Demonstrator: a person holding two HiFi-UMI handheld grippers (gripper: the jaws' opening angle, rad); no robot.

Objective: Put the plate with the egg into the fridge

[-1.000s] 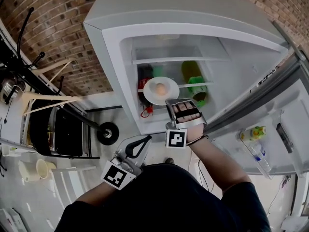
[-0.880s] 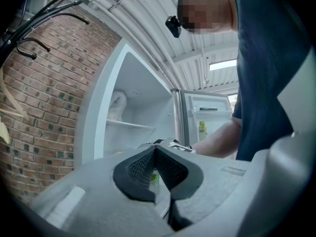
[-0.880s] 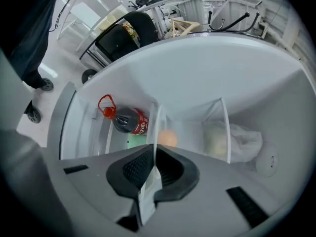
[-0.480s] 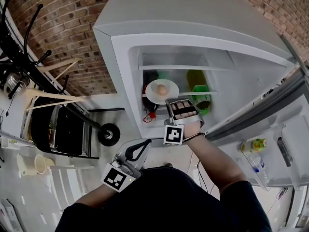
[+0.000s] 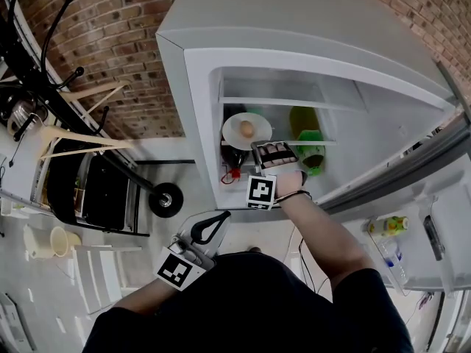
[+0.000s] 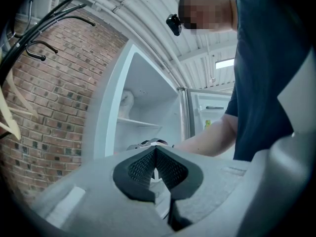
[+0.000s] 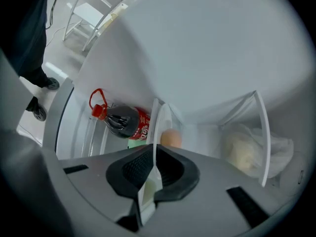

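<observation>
Delivery looks nearly finished: my right claw is clamped on the rim of the round white plate carrying the brown egg, holding it inside the open white fridge, near the dark red-capped bottle. I cannot tell whether it rests on anything yet; setting it down and letting go are left, I judge, while my left claw hangs closed and empty outside.

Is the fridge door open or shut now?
Open. The head view shows the inside of the fridge with a green bottle, and the door stands swung out to the right.
</observation>
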